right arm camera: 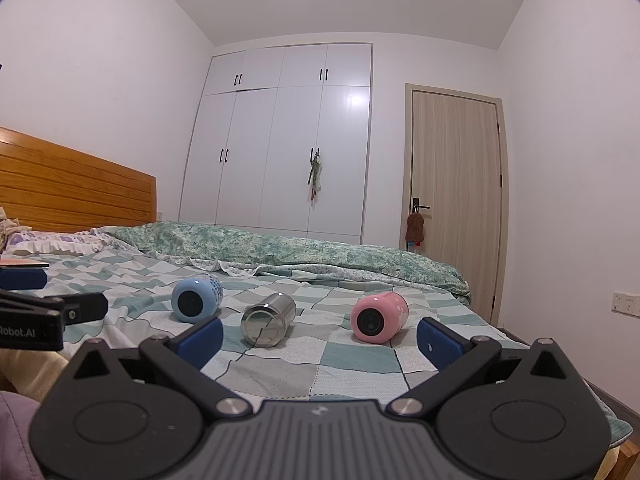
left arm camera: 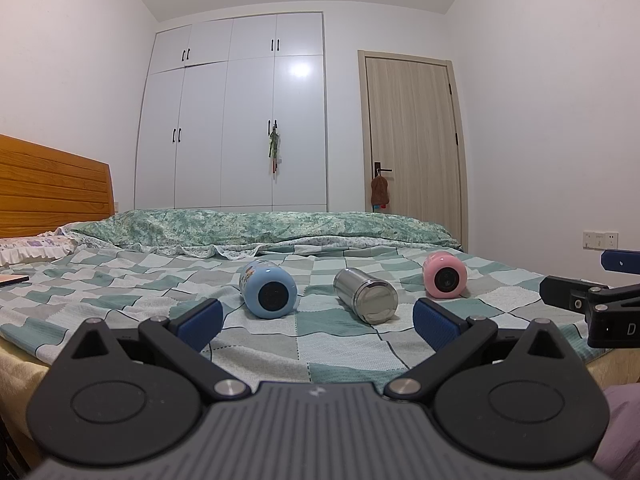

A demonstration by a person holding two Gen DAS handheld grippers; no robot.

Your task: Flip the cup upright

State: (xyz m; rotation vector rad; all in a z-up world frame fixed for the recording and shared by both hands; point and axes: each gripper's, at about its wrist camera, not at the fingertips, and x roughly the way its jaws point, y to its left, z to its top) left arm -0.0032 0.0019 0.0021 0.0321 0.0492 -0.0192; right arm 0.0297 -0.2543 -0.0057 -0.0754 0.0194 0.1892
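Three cups lie on their sides on the checked bedspread, bases toward me: a blue cup [left arm camera: 269, 290] [right arm camera: 197, 299] on the left, a steel cup [left arm camera: 366, 295] [right arm camera: 268, 319] in the middle, and a pink cup [left arm camera: 445, 274] [right arm camera: 378, 317] on the right. My left gripper [left arm camera: 318, 326] is open and empty, short of the blue and steel cups. My right gripper [right arm camera: 320, 338] is open and empty, short of the steel and pink cups. Each gripper shows at the edge of the other's view.
A rumpled green quilt [left arm camera: 260, 226] lies across the far side of the bed. A wooden headboard [left arm camera: 52, 188] and pillow [left arm camera: 36, 250] are at left. A white wardrobe [left arm camera: 236, 120] and a closed door [left arm camera: 412, 136] stand behind.
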